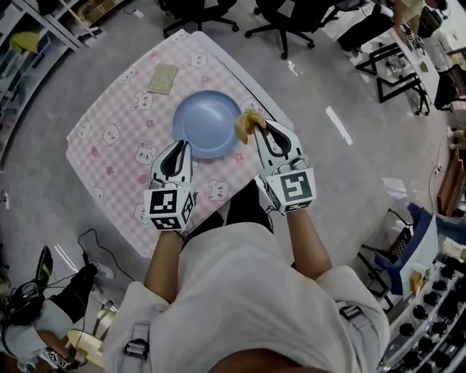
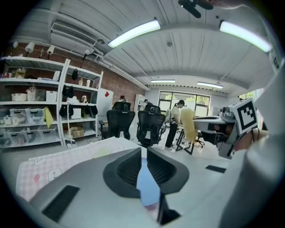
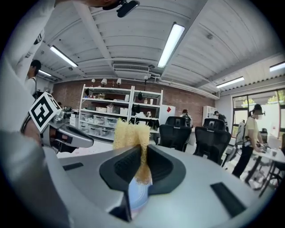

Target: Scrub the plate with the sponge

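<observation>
A round blue plate (image 1: 206,120) lies on the pink checked tablecloth (image 1: 116,124). My right gripper (image 1: 256,129) is shut on a yellow sponge (image 1: 246,122), which sits at the plate's right rim. The sponge (image 3: 130,134) sticks up past the jaw tips in the right gripper view, with blue plate (image 3: 137,195) below them. My left gripper (image 1: 181,146) hovers at the plate's near-left rim, its jaws shut to a thin slit with nothing held. Only plate blue (image 2: 147,185) shows through that slit in the left gripper view.
A flat greenish pad (image 1: 163,78) lies on the cloth beyond the plate. The table's right edge (image 1: 247,80) runs close to the plate. Office chairs (image 1: 291,18) and desks (image 1: 408,58) stand on the floor behind, and shelves (image 1: 36,36) at the far left.
</observation>
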`<move>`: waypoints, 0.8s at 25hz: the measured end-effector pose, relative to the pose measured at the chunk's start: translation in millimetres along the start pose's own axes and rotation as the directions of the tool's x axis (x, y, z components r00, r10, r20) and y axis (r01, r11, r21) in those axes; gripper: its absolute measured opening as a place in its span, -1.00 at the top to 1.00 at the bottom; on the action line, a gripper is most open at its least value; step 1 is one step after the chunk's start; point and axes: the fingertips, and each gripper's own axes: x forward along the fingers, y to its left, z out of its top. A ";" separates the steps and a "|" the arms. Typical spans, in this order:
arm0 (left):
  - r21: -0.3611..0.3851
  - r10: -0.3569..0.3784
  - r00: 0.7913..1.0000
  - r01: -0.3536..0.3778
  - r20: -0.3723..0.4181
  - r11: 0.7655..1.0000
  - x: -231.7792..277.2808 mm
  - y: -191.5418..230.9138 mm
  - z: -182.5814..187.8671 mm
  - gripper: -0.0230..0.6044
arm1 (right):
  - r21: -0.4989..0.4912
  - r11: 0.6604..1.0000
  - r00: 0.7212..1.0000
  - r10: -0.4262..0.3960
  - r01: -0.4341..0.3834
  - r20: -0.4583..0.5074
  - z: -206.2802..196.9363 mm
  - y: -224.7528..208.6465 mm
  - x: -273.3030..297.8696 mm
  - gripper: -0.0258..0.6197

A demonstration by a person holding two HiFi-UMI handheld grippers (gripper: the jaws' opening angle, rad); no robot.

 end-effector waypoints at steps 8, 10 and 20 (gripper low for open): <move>-0.151 0.270 0.953 -0.290 -0.139 0.945 38.3 47.1 -34.5 0.77 | -0.019 0.943 0.942 0.331 -0.332 -0.057 -20.7 -32.1 109.9 0.78; -0.199 0.319 0.932 -0.349 -0.170 0.916 40.4 55.5 -45.7 0.77 | -0.039 0.911 0.910 0.407 -0.410 -0.076 -27.2 -32.5 134.9 0.78; -0.517 0.373 0.867 -0.498 -0.331 0.696 40.2 52.5 -144.6 0.77 | -0.063 0.725 0.720 0.664 -0.686 -0.200 -77.2 13.9 189.0 0.78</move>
